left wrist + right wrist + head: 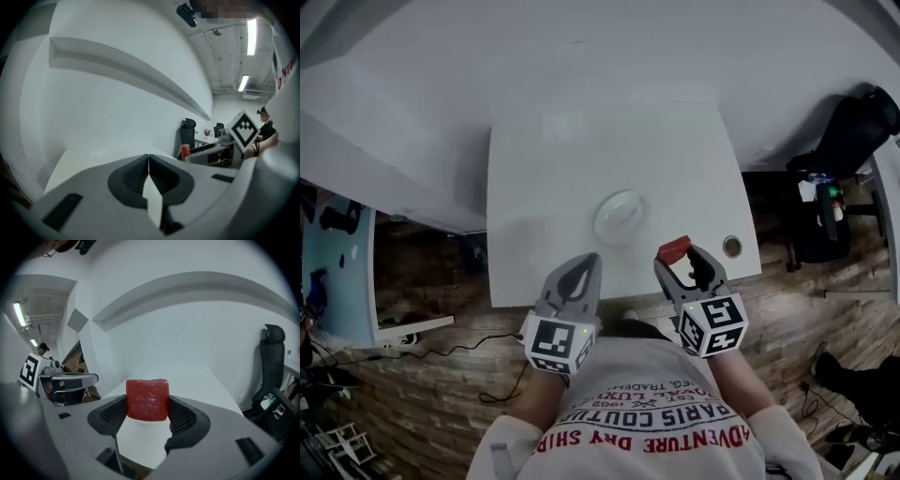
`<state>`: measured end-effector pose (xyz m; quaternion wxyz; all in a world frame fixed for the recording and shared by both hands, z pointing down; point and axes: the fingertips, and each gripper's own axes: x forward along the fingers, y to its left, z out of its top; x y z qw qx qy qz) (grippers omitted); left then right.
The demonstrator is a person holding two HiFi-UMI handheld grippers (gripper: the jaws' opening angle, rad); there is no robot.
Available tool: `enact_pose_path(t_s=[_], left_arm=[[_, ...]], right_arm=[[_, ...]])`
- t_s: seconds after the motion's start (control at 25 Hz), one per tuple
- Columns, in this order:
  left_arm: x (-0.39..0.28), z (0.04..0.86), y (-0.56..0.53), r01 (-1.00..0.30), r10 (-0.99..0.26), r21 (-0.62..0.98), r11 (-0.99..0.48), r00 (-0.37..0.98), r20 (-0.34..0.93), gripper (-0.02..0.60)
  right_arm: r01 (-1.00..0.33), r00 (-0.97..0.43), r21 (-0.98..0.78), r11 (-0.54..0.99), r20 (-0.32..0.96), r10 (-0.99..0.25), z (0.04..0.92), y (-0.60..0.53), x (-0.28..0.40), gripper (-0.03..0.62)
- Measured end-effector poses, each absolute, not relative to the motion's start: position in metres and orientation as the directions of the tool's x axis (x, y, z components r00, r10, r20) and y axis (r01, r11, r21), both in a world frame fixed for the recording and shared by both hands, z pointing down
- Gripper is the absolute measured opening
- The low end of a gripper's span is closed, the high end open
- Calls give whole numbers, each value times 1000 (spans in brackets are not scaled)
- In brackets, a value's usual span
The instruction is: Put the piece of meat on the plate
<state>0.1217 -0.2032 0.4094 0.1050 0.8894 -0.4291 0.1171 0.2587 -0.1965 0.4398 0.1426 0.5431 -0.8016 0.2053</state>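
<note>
A red block of meat (147, 399) sits clamped between the jaws of my right gripper (147, 411). In the head view the meat (673, 249) hangs over the near right part of the white table (534, 187), held by the right gripper (677, 260). A small white plate (619, 217) lies in the table's middle, a short way to the left of and beyond the meat. My left gripper (579, 272) hovers at the table's near edge, shut with nothing in it. Its jaws (148, 173) meet along a thin line.
A round cable hole (731, 247) is set in the table's near right corner. A black office chair (853, 131) stands to the right, with a wooden floor (806, 291) around it. A white wall lies beyond the table. A pale blue desk (337, 272) stands at the left.
</note>
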Motion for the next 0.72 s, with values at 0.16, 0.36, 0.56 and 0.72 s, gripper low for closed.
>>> enact_pose_path(t_s=[0.16, 0.36, 0.56, 0.72], left_arm=[[104, 422, -225, -824, -765, 103, -557, 557, 324, 8], [95, 433, -257, -830, -765, 127, -543, 551, 334, 8], [88, 444, -290, -825, -749, 155, -543, 559, 355, 6], [81, 462, -306, -822, -727, 178, -541, 564, 392, 6]], right_arm=[[-910, -413, -180, 374, 483, -772, 456, -223, 242, 278], [-894, -437, -171, 415, 544, -717, 473, -253, 225, 278], [-895, -408, -141, 424, 644, -647, 501, -283, 213, 278], [-892, -372, -90, 444, 704, -605, 525, -303, 202, 278]])
